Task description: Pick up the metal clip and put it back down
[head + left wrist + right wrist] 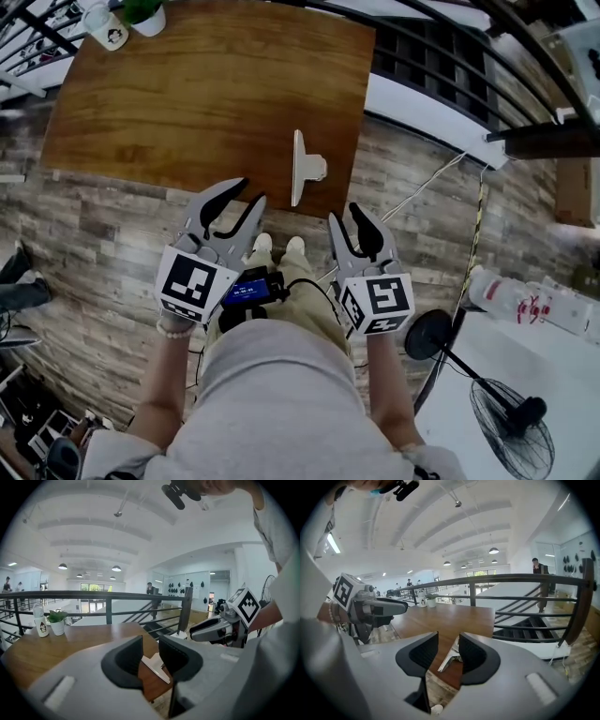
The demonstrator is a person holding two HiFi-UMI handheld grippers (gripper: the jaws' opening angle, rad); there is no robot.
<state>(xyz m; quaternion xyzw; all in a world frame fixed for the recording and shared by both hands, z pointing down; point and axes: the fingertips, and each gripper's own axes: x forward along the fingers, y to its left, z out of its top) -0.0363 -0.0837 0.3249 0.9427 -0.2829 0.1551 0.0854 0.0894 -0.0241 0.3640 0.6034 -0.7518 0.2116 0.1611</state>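
Observation:
A flat metal clip [305, 169] lies on the wooden table [187, 84], close to its near edge. Both grippers hover off the table's near edge, over the floor, and point at the clip. My left gripper [251, 197] is to the clip's lower left, open and empty. My right gripper [344, 217] is just below and right of the clip, also open and empty. In the left gripper view the clip [154, 665] shows through the gap between the jaws, some way ahead. The right gripper view shows the clip [449, 660] the same way, beyond the jaws and untouched.
A small potted plant [145, 14] and a white bottle [108, 28] stand at the table's far left corner. A dark railing [450, 66] runs behind the table. A floor fan [511, 412] and a white surface with a bottle [525, 300] are at the right.

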